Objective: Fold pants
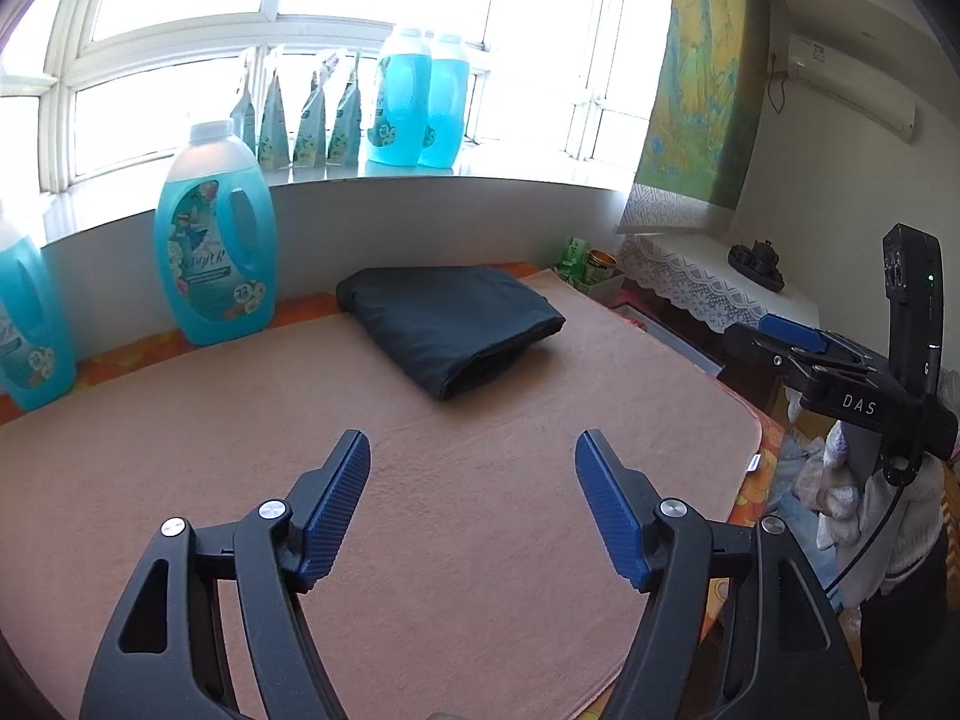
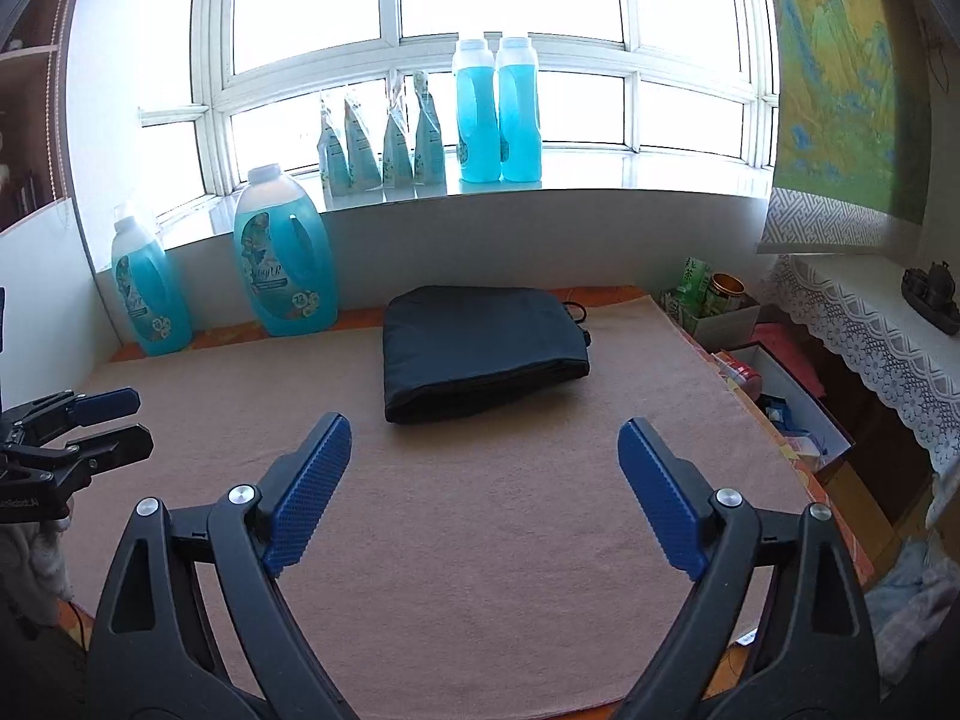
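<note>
The dark pants point(image 1: 450, 324) lie folded into a compact rectangle at the far side of a tan blanket point(image 1: 420, 510). They also show in the right wrist view point(image 2: 483, 351), with a cord loop sticking out at their right edge. My left gripper point(image 1: 472, 444) is open and empty, held above the blanket well short of the pants. My right gripper point(image 2: 485, 429) is open and empty, just short of the pants' near edge. In the left wrist view the right gripper point(image 1: 798, 348) shows at the right edge. In the right wrist view the left gripper point(image 2: 120, 420) shows at the left edge.
Large blue detergent bottles point(image 2: 285, 255) stand at the blanket's far left against the wall. More bottles and pouches point(image 2: 498, 111) line the windowsill. Open boxes of small items point(image 2: 774, 396) and a lace-covered side table point(image 2: 870, 324) are to the right.
</note>
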{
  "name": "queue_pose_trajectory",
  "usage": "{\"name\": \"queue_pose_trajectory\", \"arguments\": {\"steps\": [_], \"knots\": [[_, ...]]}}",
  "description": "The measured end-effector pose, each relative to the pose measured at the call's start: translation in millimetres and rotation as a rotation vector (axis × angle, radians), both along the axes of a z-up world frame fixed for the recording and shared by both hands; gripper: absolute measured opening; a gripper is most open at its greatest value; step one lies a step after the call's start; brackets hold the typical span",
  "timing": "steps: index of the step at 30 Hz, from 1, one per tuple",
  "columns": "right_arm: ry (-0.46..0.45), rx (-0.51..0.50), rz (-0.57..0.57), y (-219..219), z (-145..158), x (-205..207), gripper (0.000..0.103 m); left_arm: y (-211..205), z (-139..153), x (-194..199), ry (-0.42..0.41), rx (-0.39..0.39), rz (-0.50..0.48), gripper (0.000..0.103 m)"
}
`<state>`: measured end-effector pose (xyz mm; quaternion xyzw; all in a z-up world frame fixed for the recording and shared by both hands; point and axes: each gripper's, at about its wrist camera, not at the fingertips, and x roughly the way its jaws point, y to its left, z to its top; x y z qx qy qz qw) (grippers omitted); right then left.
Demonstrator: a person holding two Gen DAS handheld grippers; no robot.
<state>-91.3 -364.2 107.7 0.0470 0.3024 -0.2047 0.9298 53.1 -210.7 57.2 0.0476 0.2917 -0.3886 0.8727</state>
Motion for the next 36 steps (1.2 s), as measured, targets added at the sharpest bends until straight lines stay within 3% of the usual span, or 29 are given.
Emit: {"name": "queue_pose_trajectory", "arguments": {"steps": [4,14,23,36], "knots": [[-0.013,-0.051,-0.030,21.2,-0.2,-22.1,0.094,17.6,-4.5,-26.5,-0.033,0.015,0.011,0.078],[-0.055,0.013,-0.048,55.4,-20.4,-48.5,0.099,58.9,-20.2,-60.9,-0.039,-0.047,0.127,0.079],[-0.055,-0.021,-0.069,65.2,-24.4,-47.6,0.099,73.0,-13.5,-71.2,-0.096,-0.028,0.190,0.084],[-0.071,-0.028,-0.080,64.4,-22.6,-48.1,0.101,71.6,-18.9,-71.9,-0.092,0.005,0.225,0.093]]}}
